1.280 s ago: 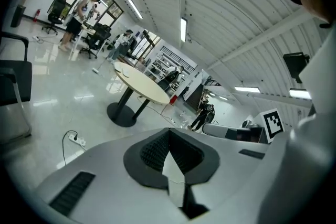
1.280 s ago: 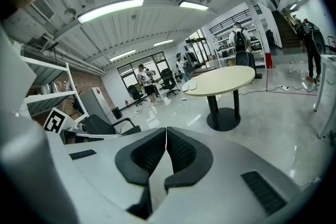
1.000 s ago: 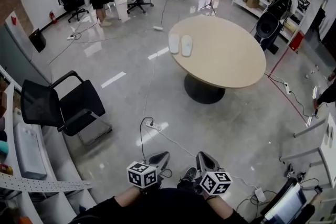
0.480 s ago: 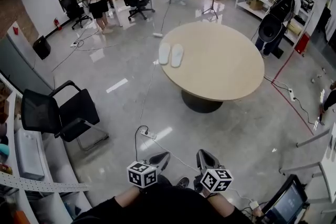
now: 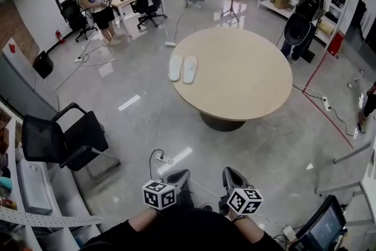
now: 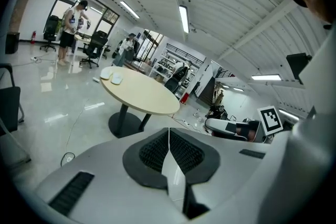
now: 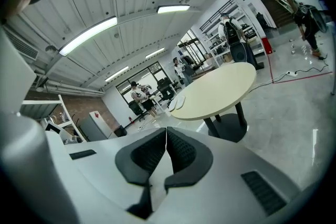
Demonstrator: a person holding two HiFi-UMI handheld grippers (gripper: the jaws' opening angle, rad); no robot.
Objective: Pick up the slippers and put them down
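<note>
Two white slippers [image 5: 183, 69] lie side by side at the far left edge of a round beige table [image 5: 241, 76]. The left gripper view shows them small on the table's far end [image 6: 112, 77]; the right gripper view shows them at its far side [image 7: 176, 103]. My left gripper [image 5: 179, 176] and right gripper [image 5: 231, 176] are held low, close to the body, well short of the table. Both are shut with nothing between the jaws: left [image 6: 169, 136], right [image 7: 166, 135].
A black office chair [image 5: 61, 139] stands to the left by white shelving [image 5: 32, 185]. A cable and power strip [image 5: 164, 158] lie on the floor ahead. Several people stand at desks and shelves at the back. A laptop [image 5: 325, 224] sits at the lower right.
The table and slippers have drifted slightly left and look a bit nearer as I move forward. Both grippers stay shut and level in front of me.
</note>
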